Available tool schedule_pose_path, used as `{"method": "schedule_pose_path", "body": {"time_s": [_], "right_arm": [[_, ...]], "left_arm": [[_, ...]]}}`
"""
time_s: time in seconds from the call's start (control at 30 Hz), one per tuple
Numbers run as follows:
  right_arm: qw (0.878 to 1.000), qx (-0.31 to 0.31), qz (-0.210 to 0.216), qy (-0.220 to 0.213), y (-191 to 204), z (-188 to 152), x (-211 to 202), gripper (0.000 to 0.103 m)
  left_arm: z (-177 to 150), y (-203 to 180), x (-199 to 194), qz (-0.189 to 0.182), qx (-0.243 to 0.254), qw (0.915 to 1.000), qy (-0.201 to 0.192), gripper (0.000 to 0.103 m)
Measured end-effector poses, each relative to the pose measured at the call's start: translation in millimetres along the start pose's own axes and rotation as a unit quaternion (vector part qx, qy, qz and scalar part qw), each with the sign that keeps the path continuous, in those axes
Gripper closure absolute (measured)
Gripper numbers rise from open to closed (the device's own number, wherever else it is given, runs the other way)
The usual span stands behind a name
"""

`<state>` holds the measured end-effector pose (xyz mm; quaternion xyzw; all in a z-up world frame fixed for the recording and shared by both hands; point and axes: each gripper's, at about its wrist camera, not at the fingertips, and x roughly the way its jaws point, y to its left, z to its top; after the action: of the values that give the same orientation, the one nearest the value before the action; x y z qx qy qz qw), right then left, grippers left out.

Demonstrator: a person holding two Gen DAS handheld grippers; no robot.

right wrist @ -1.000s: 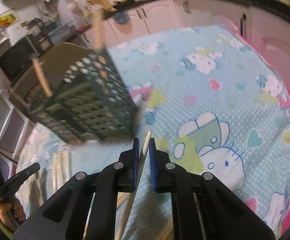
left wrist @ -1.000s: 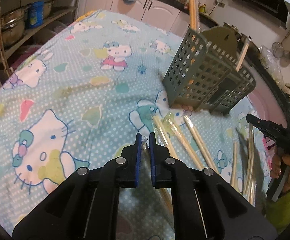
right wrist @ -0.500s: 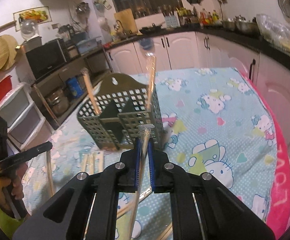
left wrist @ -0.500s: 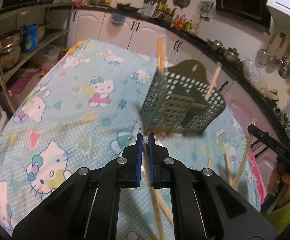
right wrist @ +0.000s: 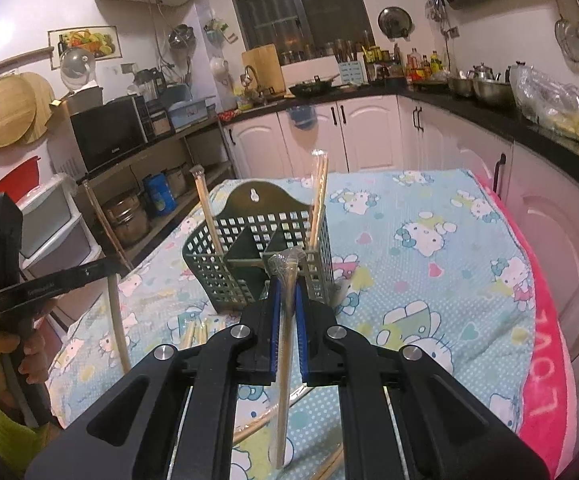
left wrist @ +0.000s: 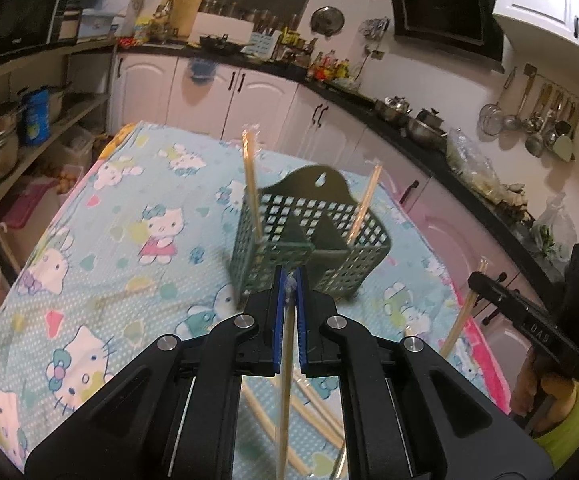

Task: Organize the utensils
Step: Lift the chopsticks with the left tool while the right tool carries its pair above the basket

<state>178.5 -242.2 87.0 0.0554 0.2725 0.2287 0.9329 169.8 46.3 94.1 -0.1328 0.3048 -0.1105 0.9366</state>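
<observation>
A dark green perforated utensil holder [left wrist: 309, 240] [right wrist: 257, 264] stands on the Hello Kitty tablecloth [left wrist: 129, 248]; two wrapped chopstick pairs [left wrist: 251, 184] [right wrist: 317, 200] lean upright in it. My left gripper [left wrist: 288, 292] is shut on a wrapped chopstick pair [left wrist: 283, 392], held above the cloth just before the holder. My right gripper [right wrist: 287, 280] is shut on another wrapped chopstick pair [right wrist: 285, 360], also raised in front of the holder. More wrapped pairs [left wrist: 301, 412] [right wrist: 197, 330] lie on the cloth below.
Each gripper shows in the other's view: the right one [left wrist: 529, 320] at the right edge, the left one [right wrist: 41, 284] at the left. White kitchen cabinets [left wrist: 249, 96] and a dark counter ring the table. A pink towel [right wrist: 545, 360] covers the right table edge.
Both grippers have lifted off the cloth with their chopstick pairs and tilted up, so the holder and kitchen now sit straight ahead.
</observation>
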Motion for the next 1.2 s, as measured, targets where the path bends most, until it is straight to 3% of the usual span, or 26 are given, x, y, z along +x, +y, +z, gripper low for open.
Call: {"method": "schedule_pose_path", "body": {"time_s": [1.2], "right_arm": [[0.994,-0.046,0.011,-0.094,27.5,77.1,-13.1,0.097]], "left_arm": [[104.9,-55.5,-13.4,-0.056,0.048,0.992,-0.103,0.102]]}}
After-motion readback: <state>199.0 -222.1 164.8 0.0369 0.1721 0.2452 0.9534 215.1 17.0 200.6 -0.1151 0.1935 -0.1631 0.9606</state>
